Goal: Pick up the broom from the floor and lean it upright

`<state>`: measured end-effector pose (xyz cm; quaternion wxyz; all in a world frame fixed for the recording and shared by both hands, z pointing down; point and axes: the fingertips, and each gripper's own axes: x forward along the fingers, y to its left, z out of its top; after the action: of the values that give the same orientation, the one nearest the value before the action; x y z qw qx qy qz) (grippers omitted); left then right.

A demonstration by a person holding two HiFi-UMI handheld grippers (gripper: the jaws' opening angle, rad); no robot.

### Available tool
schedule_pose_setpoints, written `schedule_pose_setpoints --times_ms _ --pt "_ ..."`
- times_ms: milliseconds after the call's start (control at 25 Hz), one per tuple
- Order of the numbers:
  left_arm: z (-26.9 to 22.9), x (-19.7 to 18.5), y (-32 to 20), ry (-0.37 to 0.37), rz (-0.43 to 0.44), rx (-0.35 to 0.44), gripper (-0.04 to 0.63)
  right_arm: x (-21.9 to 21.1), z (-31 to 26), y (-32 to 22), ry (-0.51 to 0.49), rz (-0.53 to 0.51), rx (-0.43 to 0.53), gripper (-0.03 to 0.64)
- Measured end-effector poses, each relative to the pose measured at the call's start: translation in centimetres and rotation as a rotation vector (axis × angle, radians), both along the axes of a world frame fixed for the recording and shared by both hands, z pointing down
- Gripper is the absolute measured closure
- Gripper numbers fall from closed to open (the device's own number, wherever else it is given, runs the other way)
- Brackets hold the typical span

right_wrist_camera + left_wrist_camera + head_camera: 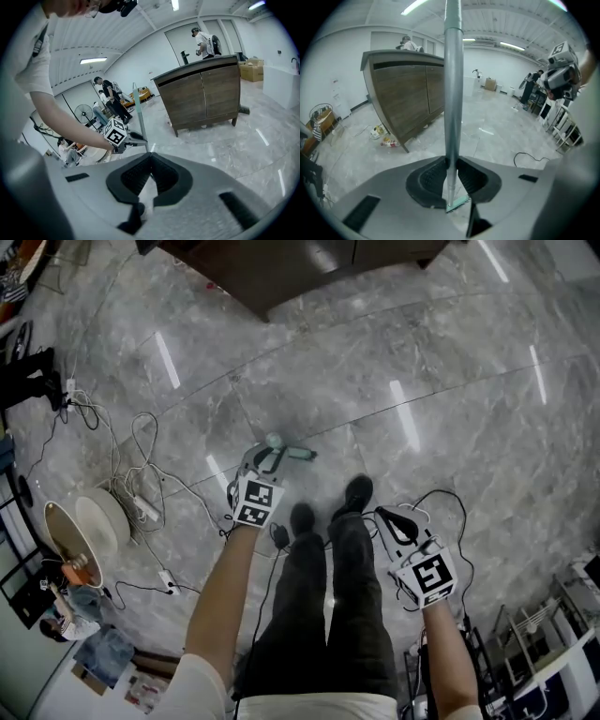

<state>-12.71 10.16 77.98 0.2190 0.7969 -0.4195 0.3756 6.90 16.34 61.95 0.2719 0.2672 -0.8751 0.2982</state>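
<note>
Right under the head camera are the person's legs (328, 615), shoes on the marble floor (441, 362). Ahead of the left shoe, the left gripper (270, 454) holds the broom (298, 453), seen almost end-on: the handle comes up toward the camera with the teal head below. The right gripper (386, 518) hangs beside the right shoe, well apart from the broom.

In the left gripper view the fingers (429, 176) pinch the grey handle, which runs straight up through the picture; the teal bristles show far below them. Whether the bristles touch the floor cannot be told. A wooden cabinet (408, 89) stands beyond.

In the right gripper view the fingers (136, 176) are pressed together at their tips with nothing between them; across the way the other gripper grips the handle.

The broom seems raised but not yet leaned. Keep the pinch firm and the handle vertical, steady it higher up with the free gripper, plant the bristles near a support such as the cabinet, and loosen only once the handle rests against it.
</note>
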Motion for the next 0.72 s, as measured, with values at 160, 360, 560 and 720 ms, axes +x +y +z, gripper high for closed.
schedule_pose_setpoints --times_ms 160,360,560,720 --pt "-5.2 -0.2 -1.6 0.008 -0.038 0.018 0.526 0.2 -4.3 -1.1 -0.024 0.012 -0.007 0.617" --pt "-13.4 0.9 -3.4 0.003 -0.071 0.038 0.526 1.7 -12.5 -3.4 -0.040 0.004 0.024 0.617" --pt "-22.4 2.2 -5.1 0.012 -0.083 0.069 0.526 4.0 -21.0 -6.8 -0.066 0.052 0.086 0.617" --pt "-28.0 2.8 -7.0 0.016 -0.131 0.083 0.526 5.7 -26.2 -9.0 -0.086 0.062 0.124 0.617"
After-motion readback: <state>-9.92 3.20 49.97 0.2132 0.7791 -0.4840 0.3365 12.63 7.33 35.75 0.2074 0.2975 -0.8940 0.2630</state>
